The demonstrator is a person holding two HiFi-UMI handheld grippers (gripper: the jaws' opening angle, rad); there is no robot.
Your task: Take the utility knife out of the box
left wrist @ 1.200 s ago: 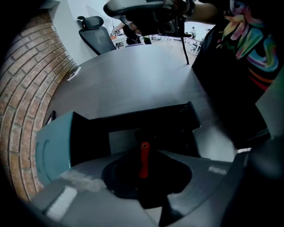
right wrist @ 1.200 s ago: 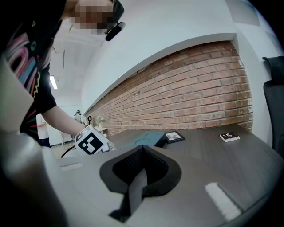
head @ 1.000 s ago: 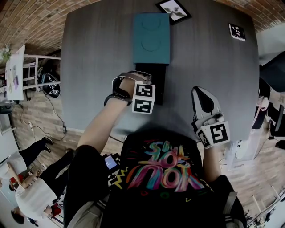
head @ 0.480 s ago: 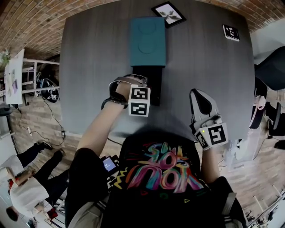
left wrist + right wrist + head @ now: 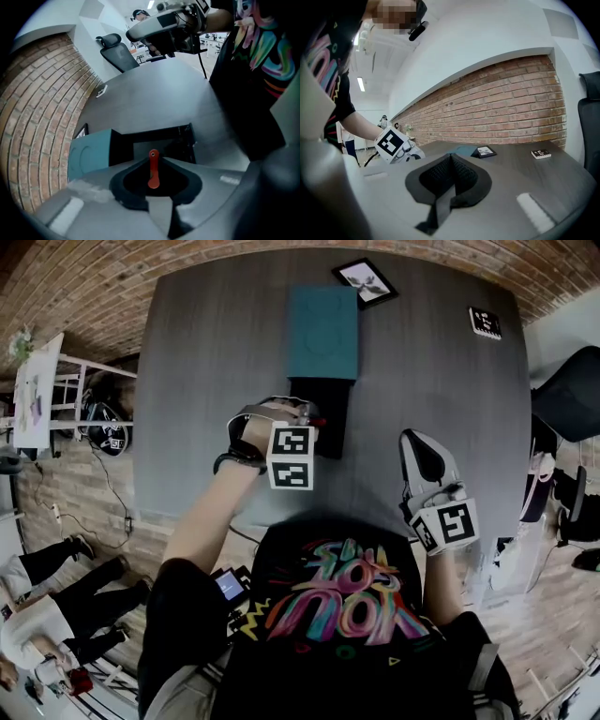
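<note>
The box lies on the grey table as a teal sleeve (image 5: 322, 332) with its black tray (image 5: 331, 423) slid out toward me. My left gripper (image 5: 307, 414) points steeply down over the tray's left side. It is shut on the utility knife (image 5: 153, 169), a slim red handle standing between the pads above the tray (image 5: 161, 143). A red tip of the knife (image 5: 320, 420) shows at the jaws in the head view. My right gripper (image 5: 424, 452) hovers level over the table's near right part. Its jaws (image 5: 450, 160) are shut with nothing between them.
A framed picture (image 5: 366, 280) lies beyond the sleeve at the table's far edge, and a square marker tile (image 5: 485, 322) lies at the far right. A black office chair (image 5: 565, 390) stands off the table's right side. People stand on the floor at the left.
My left gripper has lifted away from the tray, and the knife's red tip now shows at its jaws. The right gripper has hardly shifted.
</note>
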